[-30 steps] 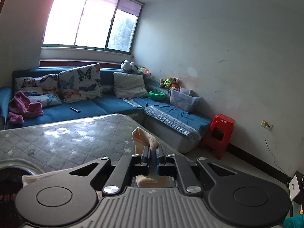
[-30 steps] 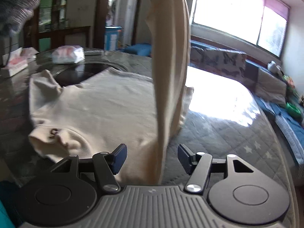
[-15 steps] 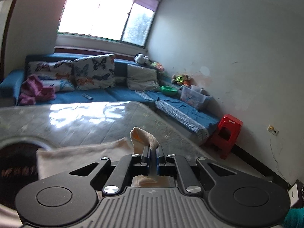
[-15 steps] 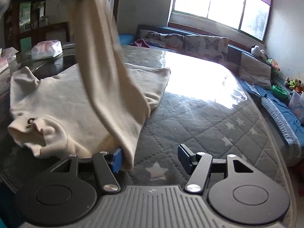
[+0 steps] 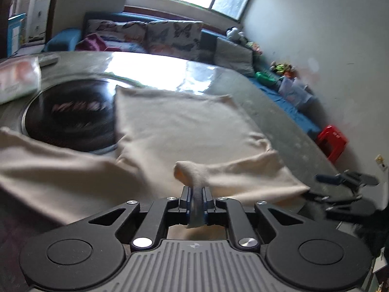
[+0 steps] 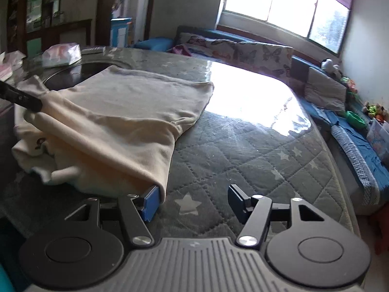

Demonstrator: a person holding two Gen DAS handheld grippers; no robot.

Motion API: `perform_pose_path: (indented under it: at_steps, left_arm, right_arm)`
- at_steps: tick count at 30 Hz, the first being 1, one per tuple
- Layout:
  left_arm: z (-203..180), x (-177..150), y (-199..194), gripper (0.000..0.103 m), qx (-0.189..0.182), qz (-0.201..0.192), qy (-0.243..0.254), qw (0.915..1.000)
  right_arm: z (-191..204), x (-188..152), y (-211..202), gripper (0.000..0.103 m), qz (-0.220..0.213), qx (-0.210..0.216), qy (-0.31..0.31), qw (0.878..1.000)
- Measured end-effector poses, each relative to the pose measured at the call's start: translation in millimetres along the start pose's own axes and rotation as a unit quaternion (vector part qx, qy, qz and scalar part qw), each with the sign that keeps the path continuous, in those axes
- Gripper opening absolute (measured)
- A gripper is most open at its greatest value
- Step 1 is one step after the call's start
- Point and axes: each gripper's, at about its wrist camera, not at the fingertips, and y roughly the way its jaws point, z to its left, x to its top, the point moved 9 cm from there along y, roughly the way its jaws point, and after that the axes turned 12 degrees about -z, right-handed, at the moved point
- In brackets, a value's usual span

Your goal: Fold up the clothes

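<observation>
A cream shirt (image 5: 175, 124) lies spread on the grey quilted table (image 6: 255, 150). My left gripper (image 5: 195, 196) is shut on a pinched fold of the shirt's edge, held low over the cloth. In the right wrist view the shirt (image 6: 121, 112) has one side folded over its body, and the left gripper's black tip (image 6: 22, 97) shows at its far left. My right gripper (image 6: 192, 202) is open and empty, its left finger (image 6: 150, 203) touching the folded edge's corner. It also shows at the right of the left wrist view (image 5: 345, 182).
A dark round glass turntable (image 5: 70, 114) sits under the shirt's far side. Tissue packs (image 6: 62, 54) lie at the table's back left. A blue sofa with cushions (image 6: 323, 90) runs behind and right. A red stool (image 5: 331, 143) stands by the wall.
My left gripper has swung down and across with the shirt's edge, laying that side over the body. The cloth that hung between the right gripper's fingers now lies flat beside it.
</observation>
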Motion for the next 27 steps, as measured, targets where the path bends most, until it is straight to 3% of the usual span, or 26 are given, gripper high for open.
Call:
perform_pose_path:
  at_steps: [6,10,16,19,22,27]
  left_arm:
    - [4,4,-17,0.012,0.015,-0.019,0.007,0.9997]
    - [-8,9,-9,0.012,-0.003,-0.024,0.012,0.9996]
    - [-19,2,17,0.012,-0.022,-0.005,0.022,0.9995]
    - [-21,-2,28,0.012,-0.025,0.002,0.026,0.9993]
    - [-15,-5,36,0.012,-0.014,0.005,0.031,0.9994]
    - [0,-4,31,0.012,0.005,-0.001,0.024,0.9997]
  right_arm:
    - [1,20,-12,0.050,-0.007,0.048,0.011,0.999]
    - [12,44,3,0.037,-0.029,0.091,0.028,0.995]
    - [33,58,43,0.027,-0.036,0.128,0.015,0.991]
    - [34,56,62,0.024,-0.029,0.129,0.022,0.991]
    - [28,52,75,0.015,-0.025,0.120,0.036,0.992]
    - [23,52,76,0.014,-0.024,0.109,0.032,0.993]
